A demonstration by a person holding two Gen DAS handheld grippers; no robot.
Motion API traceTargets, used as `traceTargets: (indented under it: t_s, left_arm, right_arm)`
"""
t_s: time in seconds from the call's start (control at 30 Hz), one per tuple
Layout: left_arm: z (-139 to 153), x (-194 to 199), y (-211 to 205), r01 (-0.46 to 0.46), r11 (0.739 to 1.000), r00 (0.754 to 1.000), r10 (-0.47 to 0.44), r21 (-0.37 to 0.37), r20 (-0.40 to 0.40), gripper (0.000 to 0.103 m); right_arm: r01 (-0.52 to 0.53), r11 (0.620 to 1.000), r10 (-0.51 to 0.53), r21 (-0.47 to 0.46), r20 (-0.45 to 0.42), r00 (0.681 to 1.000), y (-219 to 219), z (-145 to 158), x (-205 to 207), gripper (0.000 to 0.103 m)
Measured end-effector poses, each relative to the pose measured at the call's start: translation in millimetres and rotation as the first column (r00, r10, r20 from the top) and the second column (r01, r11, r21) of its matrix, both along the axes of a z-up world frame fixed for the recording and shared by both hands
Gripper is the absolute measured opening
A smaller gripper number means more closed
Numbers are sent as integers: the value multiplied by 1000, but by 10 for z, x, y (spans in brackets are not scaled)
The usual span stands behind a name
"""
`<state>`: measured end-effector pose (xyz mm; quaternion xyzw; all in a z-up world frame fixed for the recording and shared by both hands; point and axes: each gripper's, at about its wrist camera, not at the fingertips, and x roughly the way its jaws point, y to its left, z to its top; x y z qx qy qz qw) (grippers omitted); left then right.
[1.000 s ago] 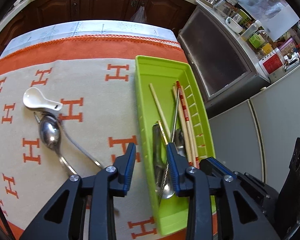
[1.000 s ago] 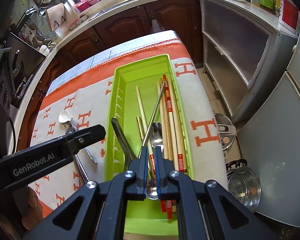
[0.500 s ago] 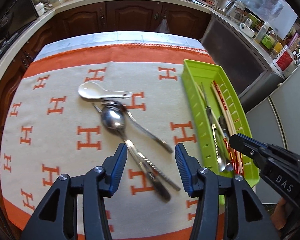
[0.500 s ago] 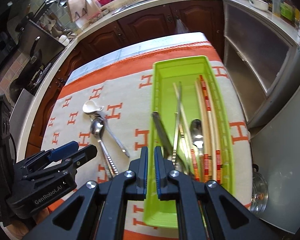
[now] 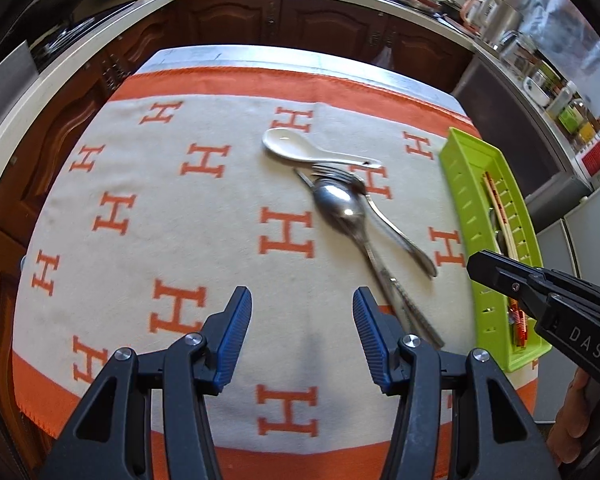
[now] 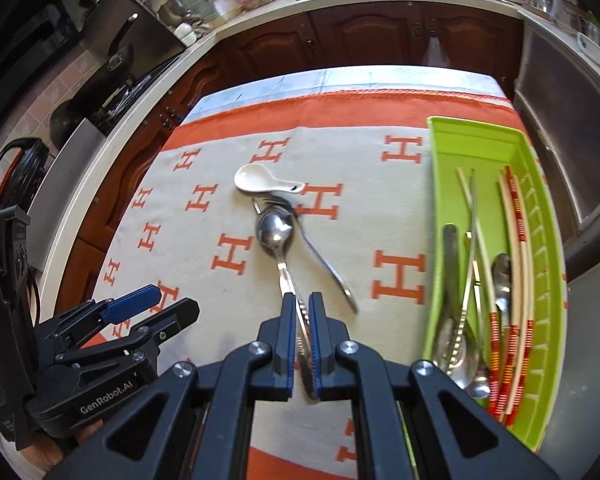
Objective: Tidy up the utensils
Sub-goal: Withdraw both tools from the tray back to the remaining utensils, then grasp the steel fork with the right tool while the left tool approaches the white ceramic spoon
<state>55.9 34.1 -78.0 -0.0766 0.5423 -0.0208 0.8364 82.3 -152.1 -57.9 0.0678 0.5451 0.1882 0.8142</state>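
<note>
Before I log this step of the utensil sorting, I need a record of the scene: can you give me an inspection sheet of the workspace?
Surface: table under a beige cloth with orange H marks.
Job's things: green tray at the right holds chopsticks and metal cutlery; on the cloth lie a white spoon, a fork and a metal spoon, bunched together.
Clutter: nothing seen on the cloth.
Grippers: left gripper open and empty, jaws just been opening; right gripper shut, above the utensil handles.
Cables: nothing seen.
Surroundings: dark wood cabinets, crowded counters.
</note>
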Motion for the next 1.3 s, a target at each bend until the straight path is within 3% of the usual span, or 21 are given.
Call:
traceTargets:
  t_s: [0.33,0.5,0.93,1.03,1.3]
  left_arm:
    - [-154,10,332,-72,997,997,71,-25,-30,51]
    - [-208,86,370,-70,997,997,68,-39,-41,51]
    - [-279,421,398,-32,997,998,28,-70,-56,51]
    - [-275,533,391,-16,997,999,12,-72,-50,51]
    - [-273,787,438,15,996,999,-19,-85,-50,51]
  right_arm:
    - [-40,998,40,-44,-20,999,222,-143,153,8]
    - [-51,995,49,-80,-28,998,255,-264,331,18]
    - [-132,970,125,-203,-45,991,461,-643,699,19]
    - [-148,961,143,-233,-40,989,514,-700,704,11]
    - [-165,953,174,-255,15,985,560,-669,647,2]
